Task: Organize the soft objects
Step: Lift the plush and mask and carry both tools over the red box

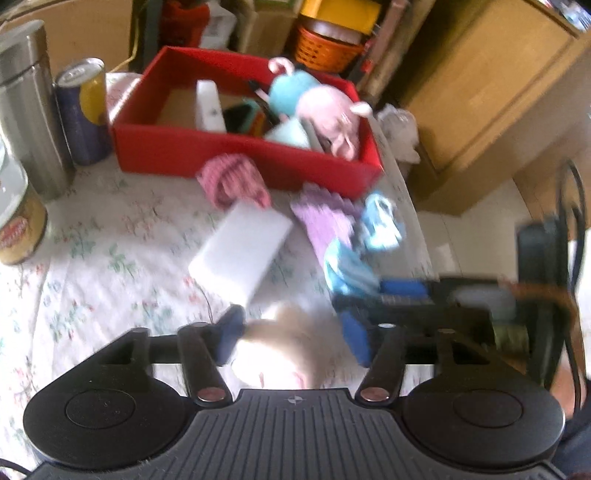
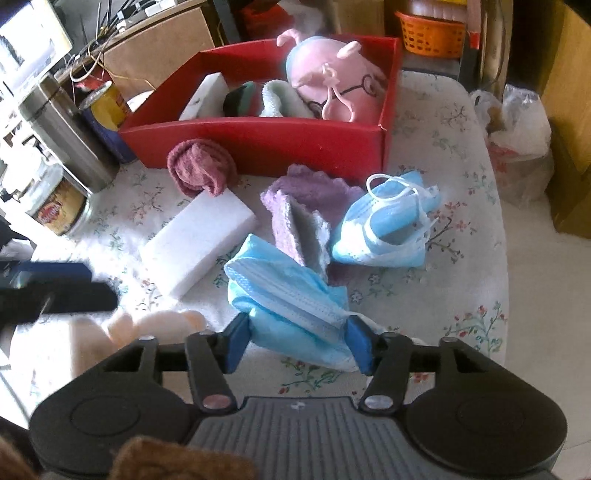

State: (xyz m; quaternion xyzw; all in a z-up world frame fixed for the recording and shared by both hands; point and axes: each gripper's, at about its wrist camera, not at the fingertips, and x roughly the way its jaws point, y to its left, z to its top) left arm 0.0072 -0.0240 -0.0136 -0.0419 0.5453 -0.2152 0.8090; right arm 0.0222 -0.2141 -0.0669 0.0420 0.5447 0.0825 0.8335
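A red box at the table's back holds a pink pig plush, a white sponge and other soft items. On the cloth lie a maroon towel, a white sponge block, a purple cloth and two blue face masks. My right gripper is open, its fingers on either side of the near blue mask. My left gripper is open around a cream plush toy; the toy also shows in the right wrist view. The left wrist view is blurred.
A steel flask, a yellow-blue can and a tin stand at the left. The table's right edge drops to the floor, with plastic bags and wooden furniture beyond. An orange basket sits behind the box.
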